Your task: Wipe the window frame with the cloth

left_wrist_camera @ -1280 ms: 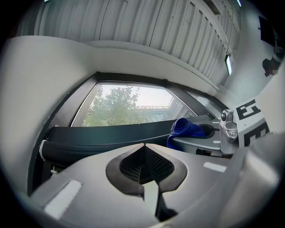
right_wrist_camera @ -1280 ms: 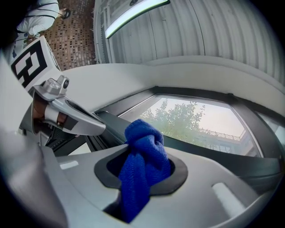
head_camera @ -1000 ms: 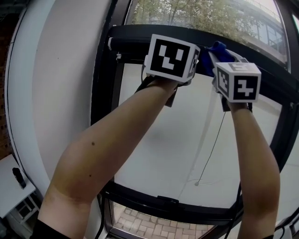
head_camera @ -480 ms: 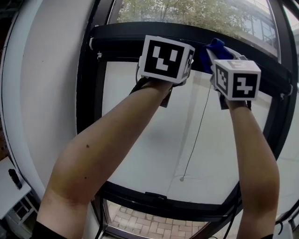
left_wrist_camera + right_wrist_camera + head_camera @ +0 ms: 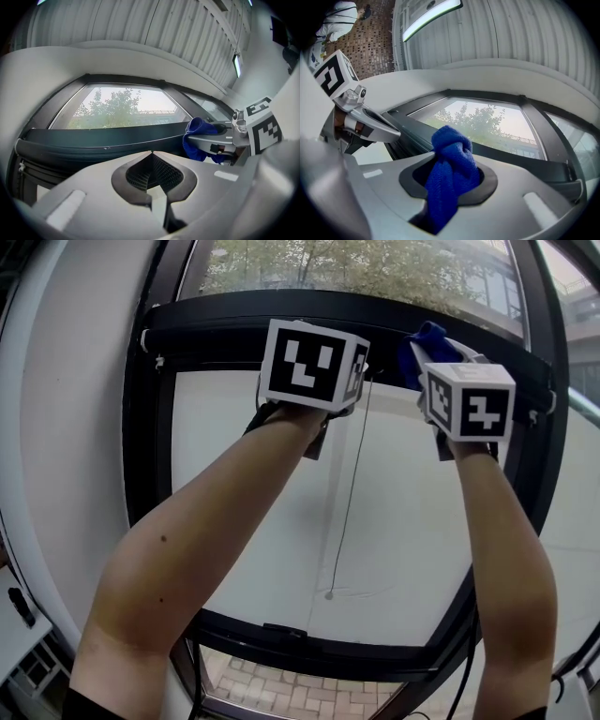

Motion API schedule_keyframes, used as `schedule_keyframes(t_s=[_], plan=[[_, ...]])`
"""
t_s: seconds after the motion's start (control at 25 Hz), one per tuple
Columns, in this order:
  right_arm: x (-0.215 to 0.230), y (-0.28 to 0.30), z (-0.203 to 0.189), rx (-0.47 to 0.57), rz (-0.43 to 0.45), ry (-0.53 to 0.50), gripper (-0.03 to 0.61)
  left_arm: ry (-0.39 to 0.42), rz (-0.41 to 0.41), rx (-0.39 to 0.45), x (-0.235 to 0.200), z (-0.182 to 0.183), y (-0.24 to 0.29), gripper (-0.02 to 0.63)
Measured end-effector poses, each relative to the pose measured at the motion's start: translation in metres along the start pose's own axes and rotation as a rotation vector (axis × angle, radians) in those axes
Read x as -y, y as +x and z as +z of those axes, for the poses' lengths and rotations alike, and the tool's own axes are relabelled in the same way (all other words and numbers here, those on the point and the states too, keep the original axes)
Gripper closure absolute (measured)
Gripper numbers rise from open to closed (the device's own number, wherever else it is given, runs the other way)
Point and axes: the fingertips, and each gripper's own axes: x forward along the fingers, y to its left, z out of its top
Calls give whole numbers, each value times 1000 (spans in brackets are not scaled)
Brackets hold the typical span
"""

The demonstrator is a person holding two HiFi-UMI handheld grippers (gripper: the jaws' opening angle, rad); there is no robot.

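The black window frame (image 5: 234, 322) has a thick horizontal bar across the top of the head view. My right gripper (image 5: 451, 165) is shut on a bunched blue cloth (image 5: 452, 159). In the head view the blue cloth (image 5: 427, 341) rests against that bar, just above the right marker cube (image 5: 469, 399). The left gripper (image 5: 151, 154) is shut with nothing in it, its marker cube (image 5: 314, 362) just below the bar, left of the cloth. From the left gripper view the cloth (image 5: 198, 135) shows at the right, in front of the dark bar (image 5: 93, 140).
A white roller blind (image 5: 234, 484) fills the pane below the bar, and its thin pull cord (image 5: 347, 502) hangs between my two forearms. White wall (image 5: 66, 427) lies left of the frame. Trees show through the upper glass (image 5: 356, 268), brick paving (image 5: 281, 690) through the lowest pane.
Both grippers have slid to the right along the bar with the cloth. The pull cord, earlier by the right gripper, now hangs by the left one. The head view has turned right.
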Motion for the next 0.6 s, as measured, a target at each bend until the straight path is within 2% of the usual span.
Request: schedule_keyframes(t_s=[0.6], plan=[[80, -37, -32, 11, -24, -6, 474, 22, -29, 5, 88, 8, 35, 621]])
